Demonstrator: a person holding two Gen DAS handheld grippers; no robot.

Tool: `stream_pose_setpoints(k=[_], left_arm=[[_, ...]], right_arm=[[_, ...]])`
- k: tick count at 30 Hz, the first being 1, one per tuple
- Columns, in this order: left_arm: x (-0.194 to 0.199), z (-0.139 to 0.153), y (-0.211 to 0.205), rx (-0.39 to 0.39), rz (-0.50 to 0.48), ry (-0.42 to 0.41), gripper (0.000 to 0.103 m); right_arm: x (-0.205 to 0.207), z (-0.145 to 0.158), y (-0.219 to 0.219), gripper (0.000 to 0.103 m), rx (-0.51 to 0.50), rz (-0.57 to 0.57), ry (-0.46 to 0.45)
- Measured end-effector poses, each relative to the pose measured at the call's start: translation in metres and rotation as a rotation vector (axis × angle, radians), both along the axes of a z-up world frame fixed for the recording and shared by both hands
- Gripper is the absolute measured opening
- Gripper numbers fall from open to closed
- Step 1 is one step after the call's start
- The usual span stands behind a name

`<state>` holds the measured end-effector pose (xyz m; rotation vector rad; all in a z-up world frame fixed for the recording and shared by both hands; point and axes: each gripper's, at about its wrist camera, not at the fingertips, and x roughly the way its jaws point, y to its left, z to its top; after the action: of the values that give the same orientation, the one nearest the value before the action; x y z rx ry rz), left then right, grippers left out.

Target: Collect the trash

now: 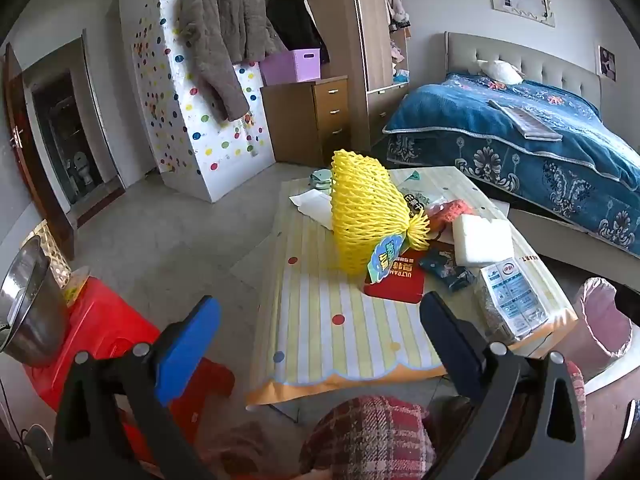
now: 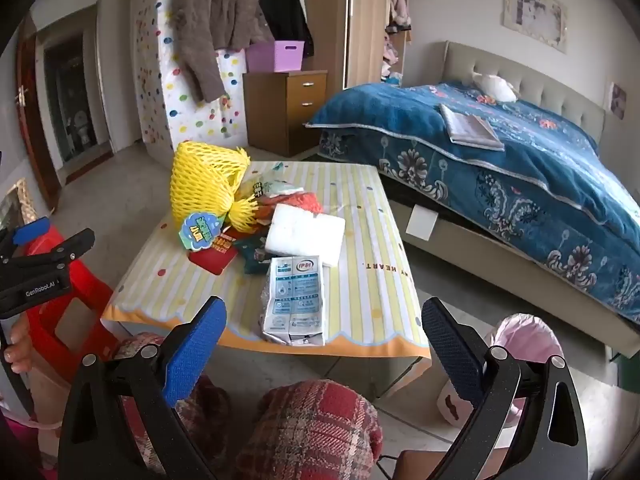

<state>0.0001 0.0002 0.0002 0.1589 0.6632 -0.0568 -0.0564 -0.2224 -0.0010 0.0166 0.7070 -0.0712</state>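
Yellow foam netting (image 1: 366,216), ribbed and bunched to a tassel at one end, lay on the low surface (image 1: 320,320) under its yellow-and-white striped cloth with coloured dots. Just beside it sat a white foam block (image 2: 304,234), a red card (image 2: 214,256) and a crinkled silver-and-white milk carton pack (image 2: 294,300) near the front edge. A round blue-green paper label (image 2: 200,232) hung from the netting; its print was too blurred to read. Along the cloth's right edge ran letters reading "HEART." A pink-lined waste bin (image 2: 524,344) stood on the floor at the surface's right front corner.

Both claws hovered short of the front edge, above plaid-trousered knees. The left claw (image 1: 320,336) stood wide apart, holding nothing; the right claw (image 2: 324,340) was likewise spread and bare. The left tool's black body read "GenRobot.AI".
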Motion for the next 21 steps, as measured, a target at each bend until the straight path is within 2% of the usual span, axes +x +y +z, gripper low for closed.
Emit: stream_pose_setpoints(k=[7, 15, 21], left_arm=[[-0.001, -0.012, 0.008, 0.002, 0.003, 0.006, 0.097], [-0.001, -0.015, 0.014, 0.01, 0.005, 0.006, 0.097], [0.001, -0.01, 0.007, 0.017, 0.004, 0.012, 0.097]], right_arm=[[0.001, -0.005, -0.002, 0.097, -0.007, -0.003, 0.01], [-0.001, -0.012, -0.002, 0.097, -0.005, -0.003, 0.008], [0.001, -0.006, -0.003, 0.097, 0.001, -0.006, 0.01]])
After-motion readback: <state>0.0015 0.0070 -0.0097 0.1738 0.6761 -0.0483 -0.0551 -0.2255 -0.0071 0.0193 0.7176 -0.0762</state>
